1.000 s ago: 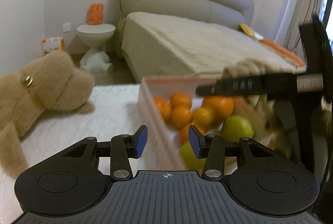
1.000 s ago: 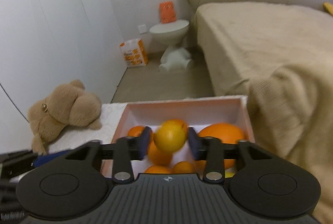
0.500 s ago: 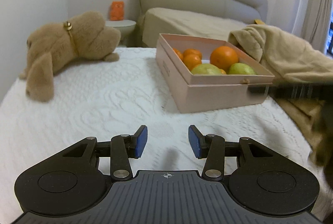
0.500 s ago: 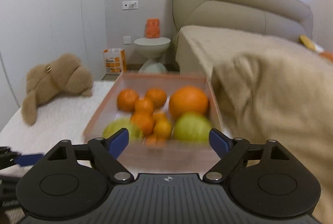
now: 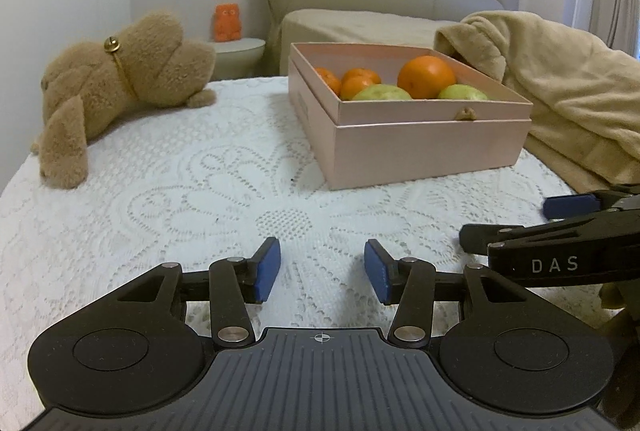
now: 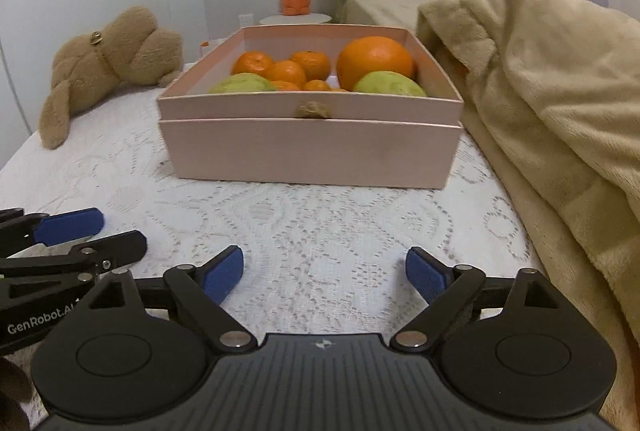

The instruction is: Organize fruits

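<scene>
Bedroom, lace-covered bed (image 6: 320,223); pink box (image 6: 312,151) at 12 o'clock holding oranges (image 6: 374,57) and green fruit (image 6: 390,85). Left gripper (image 5: 322,271) and right gripper (image 6: 324,275) both empty, jaws just opened further. Fruit likely firm, round, prone to rolling: pinch across the widest part.

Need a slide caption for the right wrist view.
Right gripper, open and empty, faces the pink box of oranges and green fruit on lace cloth.

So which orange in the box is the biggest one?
The big orange at the back right of the pink box, just behind the right-hand green fruit. It is much larger than the small mandarins clustered to its left.
</scene>
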Demonstrator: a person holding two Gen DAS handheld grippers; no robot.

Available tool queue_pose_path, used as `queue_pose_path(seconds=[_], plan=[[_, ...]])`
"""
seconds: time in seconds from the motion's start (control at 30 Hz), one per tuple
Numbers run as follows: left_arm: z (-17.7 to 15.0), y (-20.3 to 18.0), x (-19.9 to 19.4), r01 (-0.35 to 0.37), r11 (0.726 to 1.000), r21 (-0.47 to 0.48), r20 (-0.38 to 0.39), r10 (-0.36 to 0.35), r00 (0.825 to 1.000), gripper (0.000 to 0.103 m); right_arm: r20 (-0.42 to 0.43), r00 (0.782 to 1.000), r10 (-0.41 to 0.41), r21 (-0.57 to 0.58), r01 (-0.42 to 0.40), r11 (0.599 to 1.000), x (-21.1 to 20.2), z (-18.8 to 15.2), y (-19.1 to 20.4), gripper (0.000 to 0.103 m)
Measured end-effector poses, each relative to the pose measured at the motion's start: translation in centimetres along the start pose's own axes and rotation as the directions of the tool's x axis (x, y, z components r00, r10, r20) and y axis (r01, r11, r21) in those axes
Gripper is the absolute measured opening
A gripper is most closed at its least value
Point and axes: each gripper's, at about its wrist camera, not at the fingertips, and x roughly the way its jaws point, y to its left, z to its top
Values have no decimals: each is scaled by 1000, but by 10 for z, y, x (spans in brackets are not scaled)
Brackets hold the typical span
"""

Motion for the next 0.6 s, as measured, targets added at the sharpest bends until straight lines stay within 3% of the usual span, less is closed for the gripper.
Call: queue_pose_path(seconds=[0.17, 0.37, 0.6], plan=[[0, -5, 2, -21, 999, 25, -1, 21, 1000, 52, -15, 1000, -13, 13, 13, 1000, 2, -3, -1, 103], [1, -8, 3, -38, 999, 36, 0, 38, 999, 53, 49, 999, -14, 17, 13, 1000, -1, -12, -2, 103], [0, -6, 1, -29, 999, 27, 0, 29, 1000, 53, 54, 999, -10, 23, 9, 1000, -1, -12, -3, 103]])
